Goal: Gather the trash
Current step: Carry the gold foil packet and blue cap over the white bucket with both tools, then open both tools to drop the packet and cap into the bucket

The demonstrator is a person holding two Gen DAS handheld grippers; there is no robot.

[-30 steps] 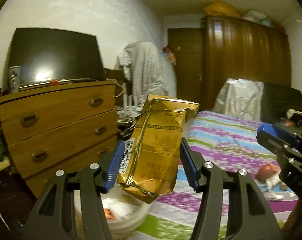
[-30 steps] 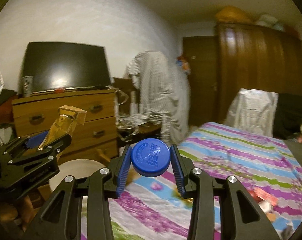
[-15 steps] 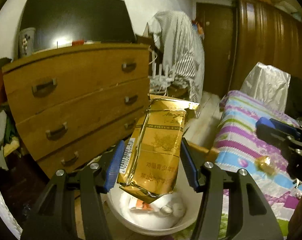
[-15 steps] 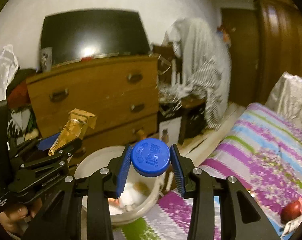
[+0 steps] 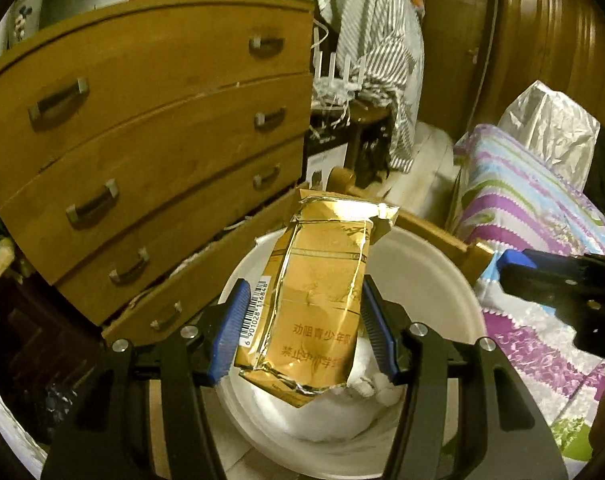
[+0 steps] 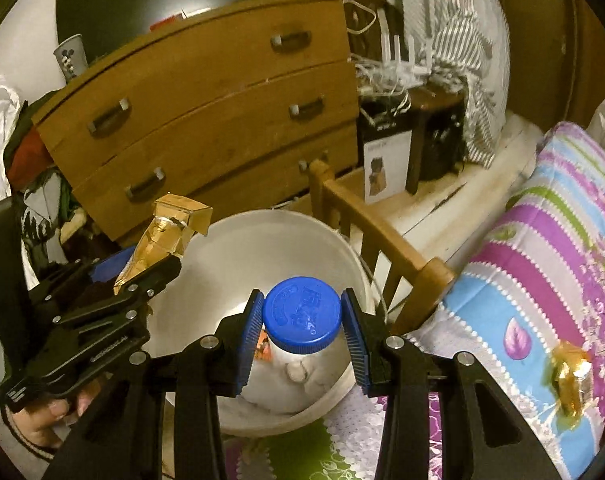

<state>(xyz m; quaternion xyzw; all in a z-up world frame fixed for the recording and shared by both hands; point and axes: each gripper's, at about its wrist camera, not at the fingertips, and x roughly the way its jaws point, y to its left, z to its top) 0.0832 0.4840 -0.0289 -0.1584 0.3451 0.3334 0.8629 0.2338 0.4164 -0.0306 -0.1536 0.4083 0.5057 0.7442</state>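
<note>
Bucket [image 6: 342, 248] — white tissue [image 6: 298, 372], orange scrap [image 6: 264, 350] inside.

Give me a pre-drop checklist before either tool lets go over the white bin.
1. Left tool grips the gold cigarette pack: ok, both blue pads press its sides.
2. Right tool grips the blue cap: ok, pinched between both pads.
3. Pack sits over the white bin: ok in the left wrist view, its lower end is above the opening.
4. Cap sits over the bin: ok, the rim shows around it in the right wrist view.
5. Room in the bin: ok, only white scraps and an orange wrapper lie at the bottom.
6. Tools clear of each other: ok, apart in both views.
7. Trash left: not ok, a gold wrapper lies on the bedspread.
</note>
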